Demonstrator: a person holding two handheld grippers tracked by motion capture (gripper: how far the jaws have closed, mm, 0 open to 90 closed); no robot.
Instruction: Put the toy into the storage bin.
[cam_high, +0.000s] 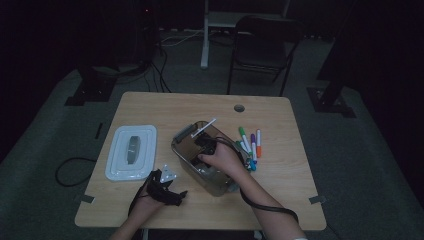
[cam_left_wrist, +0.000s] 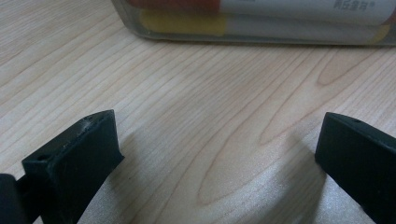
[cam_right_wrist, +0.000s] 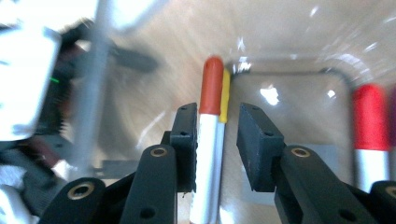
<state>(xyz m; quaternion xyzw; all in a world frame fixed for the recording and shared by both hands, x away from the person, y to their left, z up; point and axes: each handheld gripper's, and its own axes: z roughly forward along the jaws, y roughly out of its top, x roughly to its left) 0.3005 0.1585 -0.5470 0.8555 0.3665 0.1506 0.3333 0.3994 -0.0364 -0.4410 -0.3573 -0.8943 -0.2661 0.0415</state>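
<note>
From the high view I have the worktop (cam_high: 150, 107) with the bin (cam_high: 186, 152) near its middle. The lid (cam_high: 131, 152) lies flat to the left of the bin, well apart from it. A loose bunch of markers (cam_high: 251, 143) lies on the worktop just right of the bin. My right gripper (cam_high: 209, 146) reaches down inside the bin, and in its own view a marker (cam_right_wrist: 208, 140) lies between its jaws on the bin's floor, with a second marker (cam_right_wrist: 224, 100) just beside it and a third marker (cam_right_wrist: 370, 135) farther right. My left gripper (cam_high: 167, 192) rests on the worktop in front of the bin, below the lid, with bare worktop between its jaws.
</note>
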